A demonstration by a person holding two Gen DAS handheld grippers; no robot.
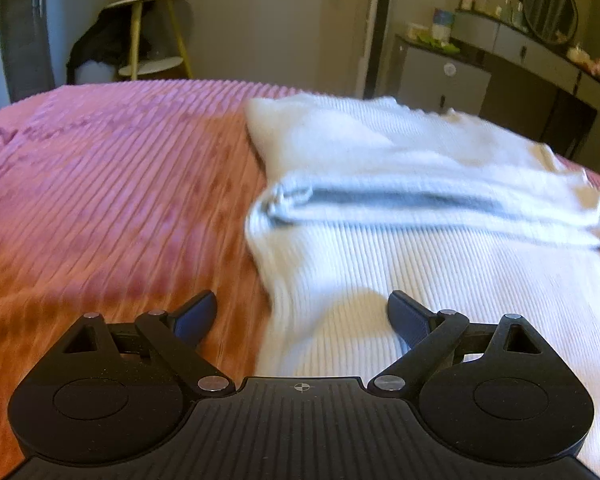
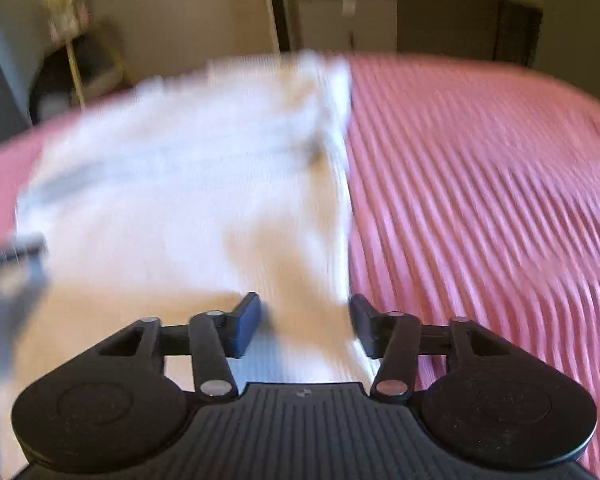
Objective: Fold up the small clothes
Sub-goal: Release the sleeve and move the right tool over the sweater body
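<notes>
A white ribbed knit garment (image 1: 400, 208) lies flat on the pink ribbed bedspread (image 1: 112, 184), with a fold across its middle. My left gripper (image 1: 302, 318) is open and empty, low over the garment's near left edge. In the right wrist view the same garment (image 2: 204, 200) shows blurred, on the left of the bedspread (image 2: 480, 200). My right gripper (image 2: 304, 324) is open and empty over the garment's near right edge. A blurred dark shape (image 2: 16, 256) at the far left of that view may be the other gripper.
Beyond the bed stand a small round side table with yellow legs (image 1: 156, 32), a grey cabinet (image 1: 440, 76) and a dresser with a round mirror (image 1: 548, 8). The far edge of the bed curves across both views.
</notes>
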